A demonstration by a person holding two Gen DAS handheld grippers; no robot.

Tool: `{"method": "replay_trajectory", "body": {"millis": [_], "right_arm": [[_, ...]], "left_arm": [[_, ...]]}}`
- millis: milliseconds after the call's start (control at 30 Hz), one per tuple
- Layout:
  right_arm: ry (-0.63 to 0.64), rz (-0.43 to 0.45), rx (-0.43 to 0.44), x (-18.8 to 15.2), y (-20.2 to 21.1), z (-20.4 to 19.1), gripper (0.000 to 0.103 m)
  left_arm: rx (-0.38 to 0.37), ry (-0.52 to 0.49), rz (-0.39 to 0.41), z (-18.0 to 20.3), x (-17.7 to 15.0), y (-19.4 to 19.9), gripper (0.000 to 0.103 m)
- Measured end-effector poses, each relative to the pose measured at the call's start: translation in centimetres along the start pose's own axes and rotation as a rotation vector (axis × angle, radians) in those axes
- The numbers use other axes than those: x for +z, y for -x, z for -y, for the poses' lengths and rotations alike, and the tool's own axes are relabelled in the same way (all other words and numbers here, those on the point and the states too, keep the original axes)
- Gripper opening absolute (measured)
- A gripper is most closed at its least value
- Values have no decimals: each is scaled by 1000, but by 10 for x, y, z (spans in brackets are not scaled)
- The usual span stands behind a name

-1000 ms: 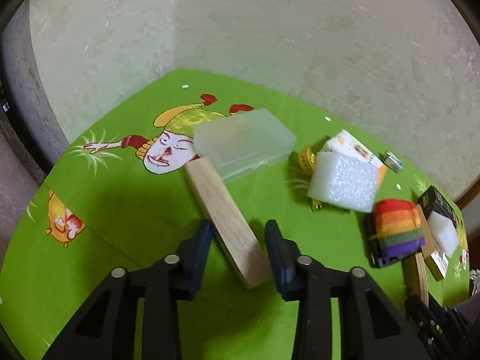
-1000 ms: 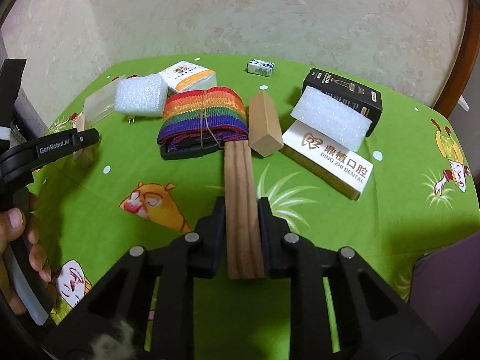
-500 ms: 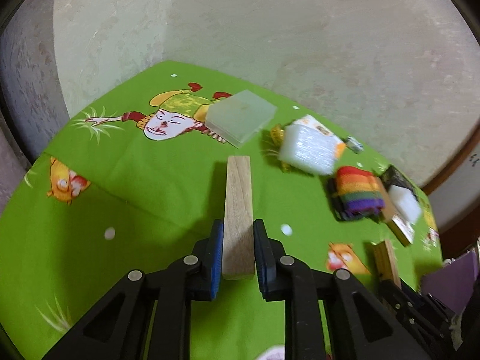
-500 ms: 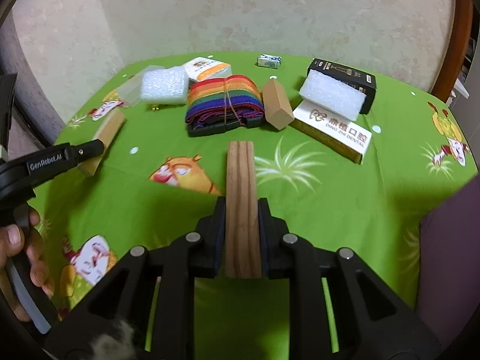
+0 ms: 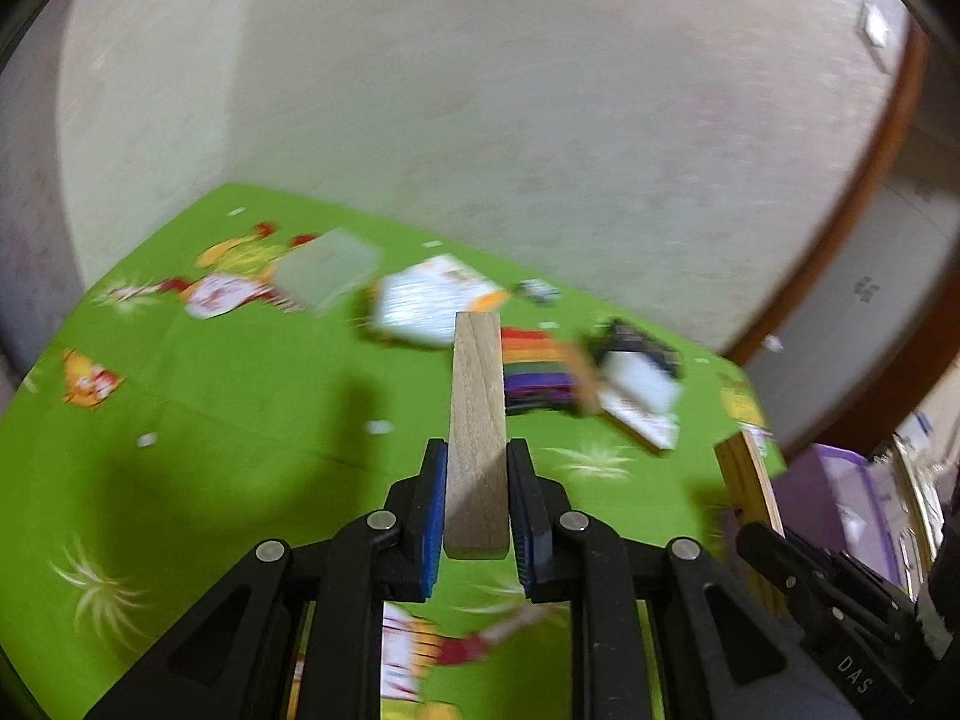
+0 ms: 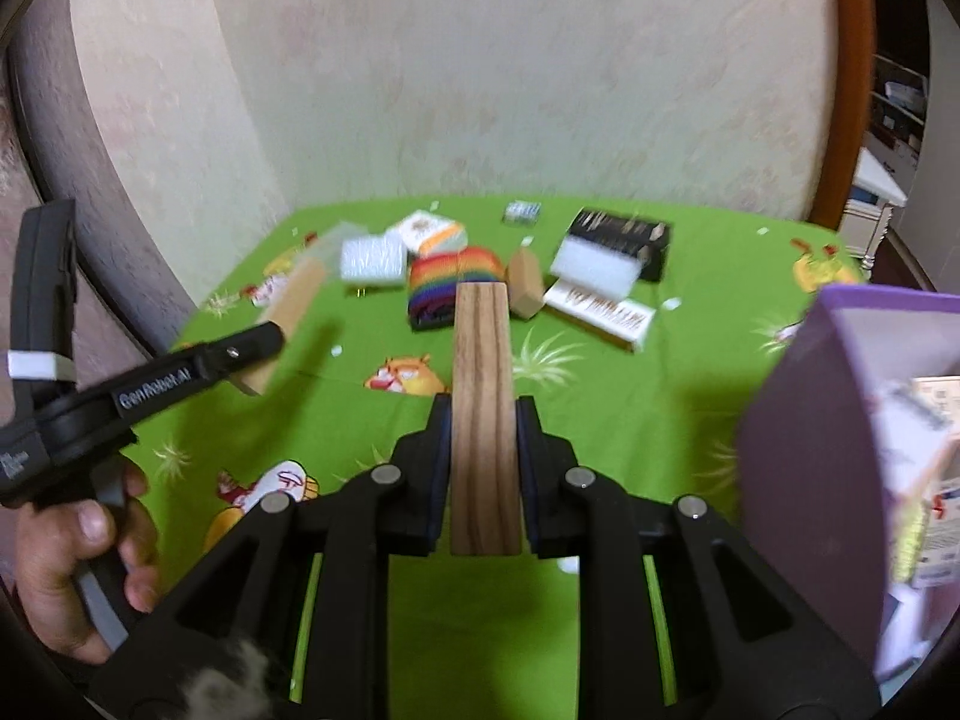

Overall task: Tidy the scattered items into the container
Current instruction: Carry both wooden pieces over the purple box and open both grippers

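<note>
My left gripper (image 5: 477, 450) is shut on a pale wooden block (image 5: 476, 396), which hangs lifted above the green tablecloth (image 5: 240, 420). My right gripper (image 6: 483, 405) is shut on a darker, grained wooden block (image 6: 482, 360), also off the table. A purple container (image 6: 798, 420) with several items inside stands close at the right in the right wrist view. It shows blurred in the left wrist view as the purple container (image 5: 840, 480). In the right wrist view a hand (image 6: 72, 558) holds the left gripper (image 6: 264, 342) at the left.
At the table's far side lie a rainbow strap roll (image 6: 456, 276), white foam (image 6: 372, 258), an orange-white box (image 6: 432, 231), a small wooden block (image 6: 525, 282), a black box (image 6: 624, 234), a white printed box (image 6: 606, 312) and a translucent plastic box (image 5: 327, 267). A wall rises right behind.
The left gripper shut on the pale block and lifted it. Both grippers rose with their blocks and swung right, bringing the purple container into view.
</note>
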State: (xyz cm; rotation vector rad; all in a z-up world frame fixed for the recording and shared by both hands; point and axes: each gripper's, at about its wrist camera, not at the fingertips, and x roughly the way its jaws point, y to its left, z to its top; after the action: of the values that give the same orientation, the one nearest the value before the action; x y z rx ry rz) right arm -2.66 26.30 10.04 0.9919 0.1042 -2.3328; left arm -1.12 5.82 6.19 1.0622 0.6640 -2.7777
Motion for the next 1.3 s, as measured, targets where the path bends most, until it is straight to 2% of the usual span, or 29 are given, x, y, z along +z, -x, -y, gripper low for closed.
{"method": "replay_trajectory", "body": {"millis": [233,433,767,1033,1100,1133,1167,1233,1267,1300], "right_arm": [[-35,78,-28,1,64,31,22],[-71,123,-101,-5,103,64,22],[-165,135,-219,-21,126,123,22],[-226,152,-270,-29,142,153,22],[-239,148,-279,-31,142,158,23],[-248,146,-284,-31,143,160,23],[-256,143,-288,-32,143,162,23],[-263,150,-288,-32,145,163,25],[-264,154,-290,-32,146,162,30],[-265,156,-291,-31,146,162,41]], "left_arm": [[-184,-114,19,73,-8,15,19],[-301,-206,29,124,-22,23,19],[-449,-348,27,188,-54,35,19],[-568,-421,-22,225,-72,37,20],[-594,-450,-52,233,-76,35,21],[-598,-459,-66,236,-77,34,26],[-604,-460,-74,236,-77,33,35],[-603,-456,-61,233,-75,35,47],[-597,-452,-50,231,-73,36,50],[-592,-445,-41,226,-69,37,51]]}}
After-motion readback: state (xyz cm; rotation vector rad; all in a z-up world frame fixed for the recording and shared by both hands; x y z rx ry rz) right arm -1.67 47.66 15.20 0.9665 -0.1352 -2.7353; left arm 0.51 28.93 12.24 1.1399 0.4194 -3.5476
